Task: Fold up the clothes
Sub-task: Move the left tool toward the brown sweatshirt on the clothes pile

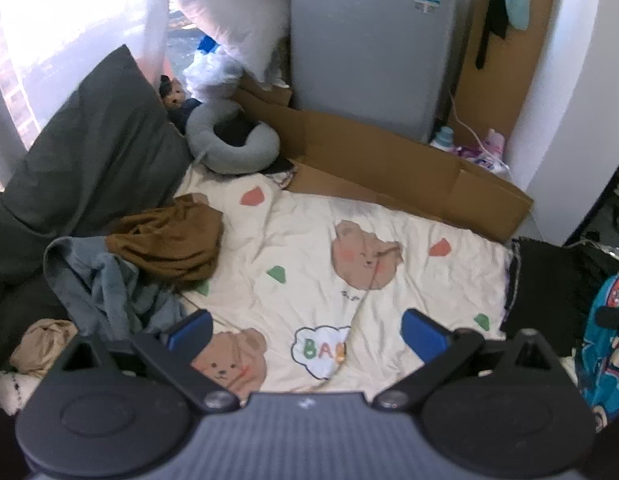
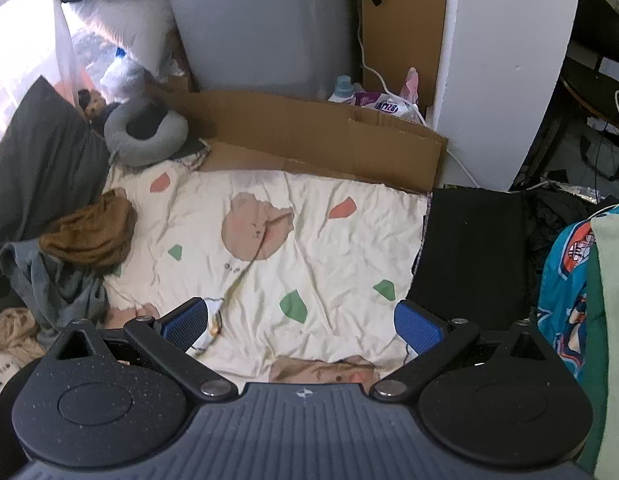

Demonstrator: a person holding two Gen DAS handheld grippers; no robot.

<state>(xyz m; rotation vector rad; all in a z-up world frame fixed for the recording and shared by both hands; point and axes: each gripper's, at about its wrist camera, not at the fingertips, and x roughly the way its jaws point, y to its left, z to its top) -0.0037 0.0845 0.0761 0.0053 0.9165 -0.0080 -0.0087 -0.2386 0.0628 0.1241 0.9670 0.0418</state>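
Both grippers are just hanging above the bed with nothing in them; the left gripper (image 1: pixel 307 330) has its blue pads spread wide over the cream bear-print sheet (image 1: pixel 309 240), and the right gripper (image 2: pixel 301 320) is spread just as wide over the same sheet (image 2: pixel 269 272) — neither one touching any fabric as far as the views show.

The clothes are all bunched up at the left edge of the sheet; nearest is a beige garment (image 1: pixel 43 344) crumpled low on the left, then a grey-blue garment (image 1: pixel 109 288) slumped in a heap just beyond it, and a brown garment (image 1: pixel 169 240) balled up against that one, partly resting on the sheet. From the right wrist the same pile shows up far left, brown (image 2: pixel 89 232) on top of grey-blue (image 2: pixel 53 280). On the opposite side, a black cloth (image 2: pixel 473 252) lies flat right along the sheet's right edge, with a teal patterned bag (image 2: pixel 565 280) beside it.

Further back — a dark grey pillow (image 1: pixel 93 152) leans up behind the pile; a grey neck pillow (image 1: pixel 233 140) sits at the sheet's far-left corner; flattened cardboard (image 1: pixel 389 168) runs along the far edge, and a grey appliance (image 1: pixel 369 40) stands behind that.
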